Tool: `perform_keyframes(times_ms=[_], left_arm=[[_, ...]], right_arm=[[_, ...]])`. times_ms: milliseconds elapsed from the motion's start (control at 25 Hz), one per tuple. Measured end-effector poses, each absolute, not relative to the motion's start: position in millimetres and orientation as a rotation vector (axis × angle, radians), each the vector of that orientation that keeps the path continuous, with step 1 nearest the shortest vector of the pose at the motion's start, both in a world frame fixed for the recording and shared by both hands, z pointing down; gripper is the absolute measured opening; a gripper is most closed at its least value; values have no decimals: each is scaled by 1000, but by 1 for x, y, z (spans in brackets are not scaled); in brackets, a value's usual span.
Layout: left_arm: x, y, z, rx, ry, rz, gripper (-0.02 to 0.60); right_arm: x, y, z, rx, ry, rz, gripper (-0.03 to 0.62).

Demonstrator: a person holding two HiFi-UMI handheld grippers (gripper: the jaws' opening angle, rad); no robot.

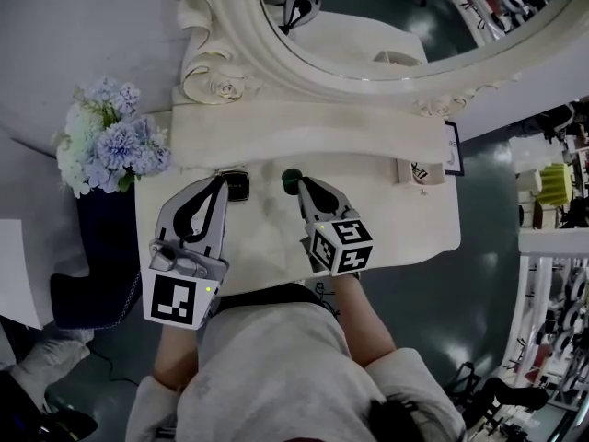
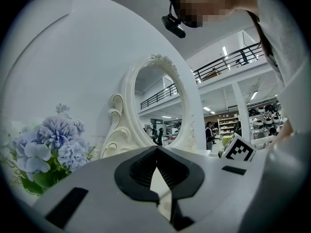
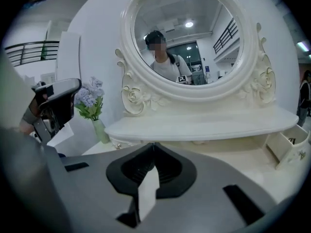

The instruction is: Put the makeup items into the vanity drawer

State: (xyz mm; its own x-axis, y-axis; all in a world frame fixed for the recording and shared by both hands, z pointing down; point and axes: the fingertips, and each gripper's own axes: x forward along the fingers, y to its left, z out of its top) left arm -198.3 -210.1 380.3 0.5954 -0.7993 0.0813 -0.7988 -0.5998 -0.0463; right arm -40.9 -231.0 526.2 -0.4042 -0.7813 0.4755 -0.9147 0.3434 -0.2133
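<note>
On the white vanity top (image 1: 405, 219) a black compact (image 1: 237, 185) lies just right of my left gripper (image 1: 224, 182). That gripper is shut, its jaws meeting with nothing between them (image 2: 156, 148). A dark green round item (image 1: 292, 178) sits right at the tips of my right gripper (image 1: 297, 190). Whether they touch it I cannot tell. In the right gripper view the jaws (image 3: 153, 144) meet at their tips and show nothing between them. A small drawer (image 1: 419, 171) stands pulled open at the back right of the top, also seen as the open drawer (image 3: 286, 147) on the right.
An oval mirror (image 1: 386, 7) in a carved white frame rises behind a raised shelf (image 1: 313, 122). A vase of pale blue flowers (image 1: 110, 141) stands at the left end. A dark stool (image 1: 87, 288) is at the left below the top.
</note>
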Motion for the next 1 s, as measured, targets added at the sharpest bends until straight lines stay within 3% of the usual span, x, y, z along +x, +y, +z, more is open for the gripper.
perform_keyframes(times_ms=[1000], left_arm=[[-104, -195, 355, -2845, 1243, -84, 14]], right_arm=[[39, -197, 434, 1698, -2557, 604, 28]])
